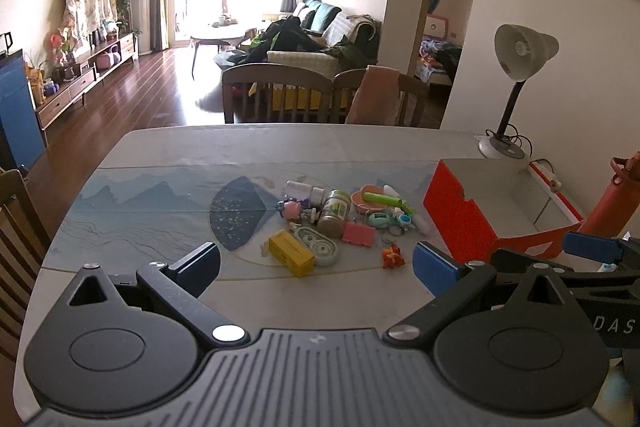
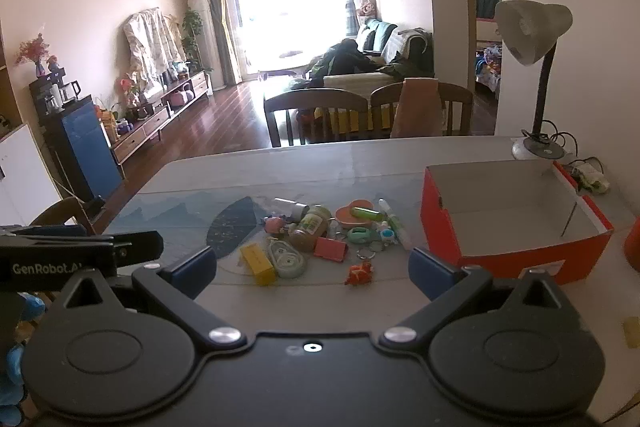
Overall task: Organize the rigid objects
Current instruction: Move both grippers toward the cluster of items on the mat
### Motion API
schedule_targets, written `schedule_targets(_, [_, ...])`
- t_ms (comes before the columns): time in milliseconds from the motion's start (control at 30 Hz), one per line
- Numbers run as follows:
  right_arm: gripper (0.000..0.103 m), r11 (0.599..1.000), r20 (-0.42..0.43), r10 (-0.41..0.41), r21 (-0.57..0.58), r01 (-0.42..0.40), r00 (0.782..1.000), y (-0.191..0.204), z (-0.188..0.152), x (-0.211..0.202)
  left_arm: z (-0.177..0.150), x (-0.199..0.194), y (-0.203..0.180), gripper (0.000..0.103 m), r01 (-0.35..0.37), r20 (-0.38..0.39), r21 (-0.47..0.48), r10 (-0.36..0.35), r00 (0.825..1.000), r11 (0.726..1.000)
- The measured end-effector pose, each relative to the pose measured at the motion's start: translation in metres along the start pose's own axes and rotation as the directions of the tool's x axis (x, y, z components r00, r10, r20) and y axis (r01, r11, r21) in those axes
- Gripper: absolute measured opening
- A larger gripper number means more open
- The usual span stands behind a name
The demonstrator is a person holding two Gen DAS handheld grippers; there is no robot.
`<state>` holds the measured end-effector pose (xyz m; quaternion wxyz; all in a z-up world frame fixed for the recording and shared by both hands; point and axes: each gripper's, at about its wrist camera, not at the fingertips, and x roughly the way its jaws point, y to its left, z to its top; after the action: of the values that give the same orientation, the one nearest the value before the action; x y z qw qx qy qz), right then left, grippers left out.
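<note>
Right, left wrist view first: the left gripper (image 1: 316, 263) hangs above the table (image 1: 160, 147) with its jaws spread wide and nothing between them, touching nothing. Ahead lies the pile of small objects (image 1: 340, 219), just beside the red box (image 1: 460, 215), which looks empty. The yellow box (image 1: 291, 253) is nearest; it looks light and stiff, best pinched across its narrow sides. The jar (image 1: 334, 213) lies on its side, probably smooth and prone to roll, so grip across its body.

Now the right wrist view: the right gripper (image 2: 312, 269) is likewise wide open, empty, clear of everything. The orange toy (image 2: 360, 274) sits closest, apart from the heap, light and knobbly, an easy first pick. The pink clip (image 2: 330, 247) looks rigid too. The red box (image 2: 444, 223) waits open to the right.
</note>
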<state>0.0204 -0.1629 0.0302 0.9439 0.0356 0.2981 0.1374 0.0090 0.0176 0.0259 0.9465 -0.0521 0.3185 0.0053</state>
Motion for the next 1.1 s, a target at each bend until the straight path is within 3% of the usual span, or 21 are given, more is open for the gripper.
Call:
schedule_targets(533, [0.102,0.999,-0.023,0.046,-0.011,-0.047,0.999,0.008,0.003,0.016,-0.001,0.013,0.016,0.103,0.017,-0.042,-0.028,-0.018,0.999,0.999])
schedule_targets(733, [0.102,0.995,-0.042,0.072,-0.069,-0.075,0.996,0.006,0.006,0.037,-0.001,0.037,0.020,0.103,0.032,-0.099,-0.045,-0.037,0.994,0.998])
schedule_targets(1100, [0.098,0.982,-0.139,0.103,-0.145,-0.123,0.985,-0.013,-0.004,0.109,0.002,0.104,0.020,0.103,-0.001,-0.107,-0.003,0.001,0.994,1.000])
